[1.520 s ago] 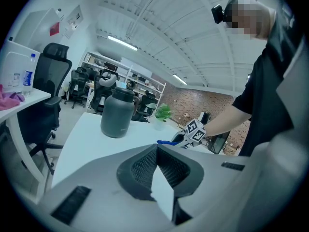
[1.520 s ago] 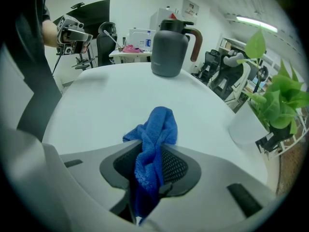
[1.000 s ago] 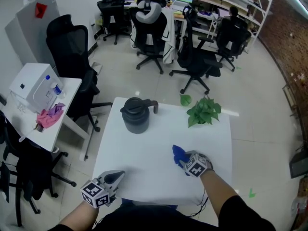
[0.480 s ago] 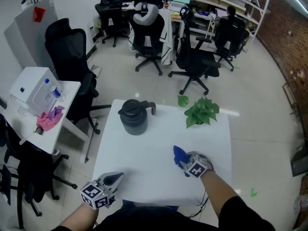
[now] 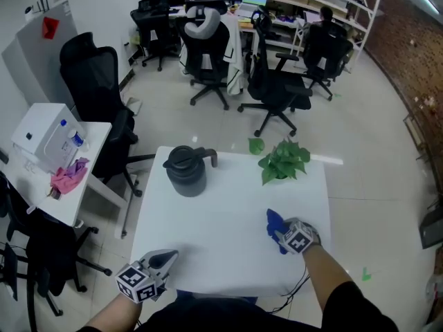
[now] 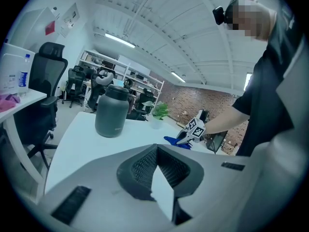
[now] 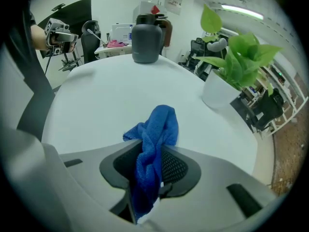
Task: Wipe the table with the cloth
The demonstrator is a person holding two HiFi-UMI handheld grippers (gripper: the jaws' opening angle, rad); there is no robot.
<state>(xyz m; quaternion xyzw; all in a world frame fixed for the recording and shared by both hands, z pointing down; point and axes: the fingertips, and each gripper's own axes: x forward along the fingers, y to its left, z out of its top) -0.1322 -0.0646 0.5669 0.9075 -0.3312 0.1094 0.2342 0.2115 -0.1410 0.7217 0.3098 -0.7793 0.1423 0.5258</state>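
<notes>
Clamped on the blue cloth (image 7: 157, 129), the right gripper (image 5: 282, 235) holds it on the bench (image 5: 221, 213) close to the right edge, so the bare surface lies to its left; the left gripper (image 5: 166, 257), jaws together and empty, sits at the near-left corner.

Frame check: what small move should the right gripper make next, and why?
Probably a sweep toward the person's left. The right gripper is clamped on the blue cloth near the white table's right edge, not far from the potted plant, and most of the bare surface lies to its left.
</notes>
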